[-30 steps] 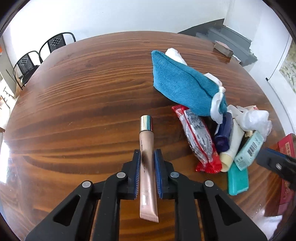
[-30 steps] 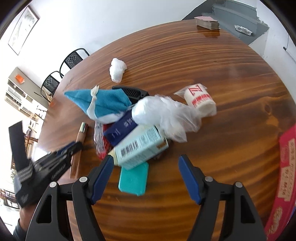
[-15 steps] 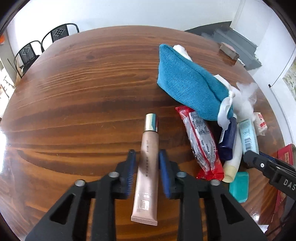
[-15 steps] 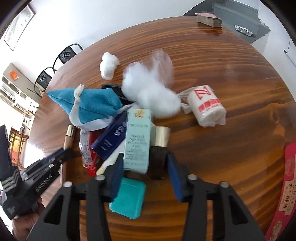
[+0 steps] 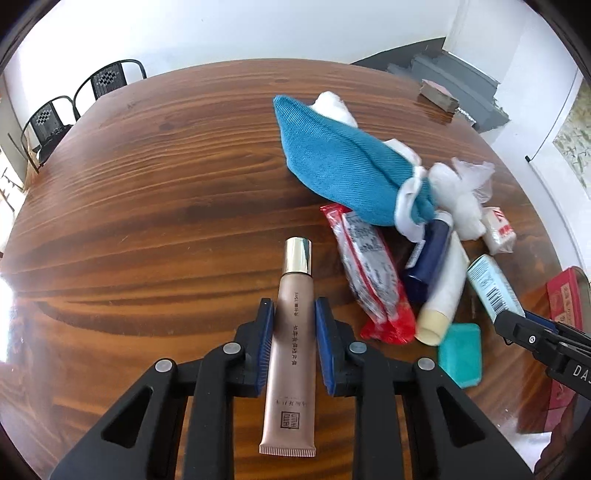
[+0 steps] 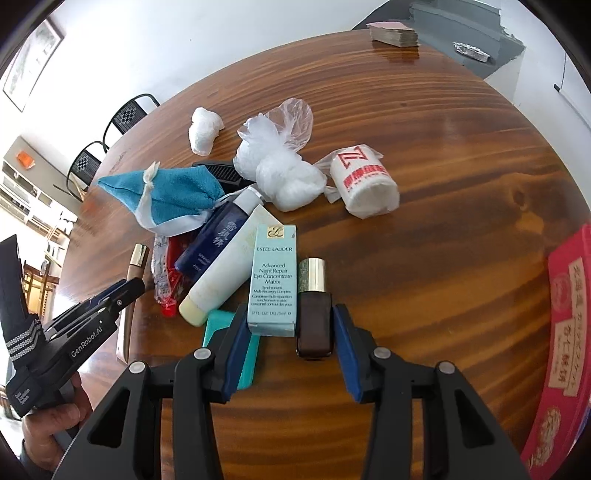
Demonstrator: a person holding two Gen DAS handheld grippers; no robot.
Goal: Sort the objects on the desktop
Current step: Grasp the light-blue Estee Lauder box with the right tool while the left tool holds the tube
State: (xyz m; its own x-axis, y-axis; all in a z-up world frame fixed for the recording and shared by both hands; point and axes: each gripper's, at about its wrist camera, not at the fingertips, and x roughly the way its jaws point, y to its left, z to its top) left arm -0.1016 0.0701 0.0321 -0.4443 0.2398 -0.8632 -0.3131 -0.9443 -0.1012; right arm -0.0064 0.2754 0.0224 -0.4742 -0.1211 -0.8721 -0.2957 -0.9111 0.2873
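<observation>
A beige tube with a gold cap [image 5: 295, 332] lies flat on the wooden table [image 5: 147, 184], between the blue pads of my left gripper [image 5: 294, 314]. Those jaws are closing, and thin gaps still show at the tube's sides. My right gripper [image 6: 290, 314] is shut on a pale green carton [image 6: 273, 273] and a brown gold-capped bottle [image 6: 313, 317], side by side between its pads. To their left lie a white tube [image 6: 225, 273], a navy bottle [image 6: 214, 240], a red packet [image 5: 373, 277] and a teal case [image 5: 460, 354]. A blue pouch [image 5: 343, 170] lies behind them.
A clear bag of white stuff [image 6: 284, 166], a wrapped white roll [image 6: 365, 184], a white wad [image 6: 203, 129] and a black comb [image 6: 221, 171] lie farther back. A red box [image 6: 561, 350] stands at the right edge, and a card stack [image 6: 393, 33] lies at the far side.
The left jaws let go of the squeezed tube, spread, then narrowed again; the tube now lies flat. The right gripper closed around the carton and brown bottle. The clear bag moved back.
</observation>
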